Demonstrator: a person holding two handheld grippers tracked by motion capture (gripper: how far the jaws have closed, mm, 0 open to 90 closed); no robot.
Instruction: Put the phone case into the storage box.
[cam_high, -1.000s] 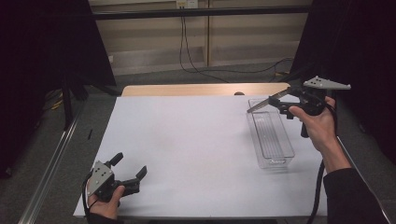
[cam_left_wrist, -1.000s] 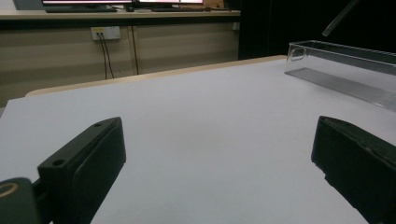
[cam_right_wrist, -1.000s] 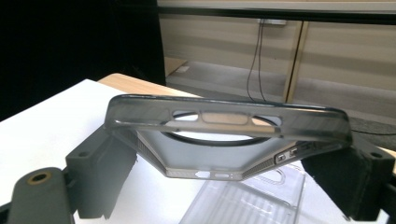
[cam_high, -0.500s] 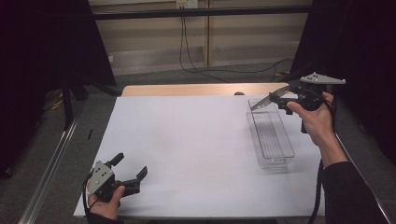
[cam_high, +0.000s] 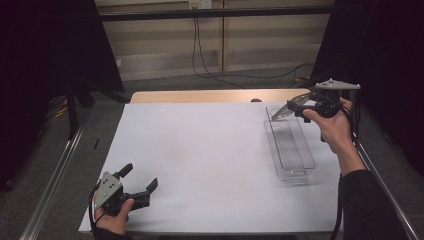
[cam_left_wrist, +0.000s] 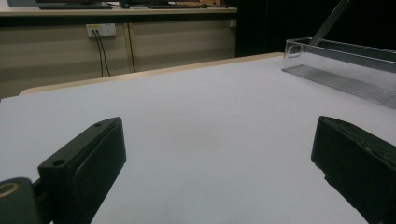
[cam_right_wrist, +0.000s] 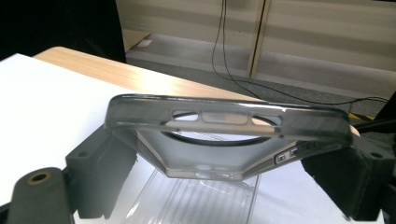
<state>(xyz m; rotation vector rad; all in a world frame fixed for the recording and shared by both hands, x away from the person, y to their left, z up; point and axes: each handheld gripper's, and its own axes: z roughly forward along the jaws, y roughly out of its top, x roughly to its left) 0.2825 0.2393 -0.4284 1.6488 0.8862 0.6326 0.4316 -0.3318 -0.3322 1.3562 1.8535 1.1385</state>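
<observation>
A smoky translucent phone case (cam_high: 289, 107) (cam_right_wrist: 224, 135) is held by its sides in my right gripper (cam_high: 300, 108) (cam_right_wrist: 224, 177), which is shut on it. The case hangs in the air, tilted, above the far end of a clear plastic bin (cam_high: 300, 172) (cam_right_wrist: 196, 203) (cam_left_wrist: 341, 60). That long, narrow bin lies on the right side of the white table top and looks empty. At the front left my left gripper (cam_high: 140, 182) (cam_left_wrist: 215, 158) rests on the table, open, with nothing between its jaws.
A white sheet (cam_high: 200, 150) covers the table, and bare wood (cam_high: 200, 96) shows along its back edge. Metal rails (cam_high: 55, 175) run down both sides. Cables (cam_high: 210, 70) lie on the floor behind the table. A small dark object (cam_high: 256, 100) sits at the back edge.
My right gripper has risen slightly with the phone case, staying over the far end of the bin. The left gripper has not moved.
</observation>
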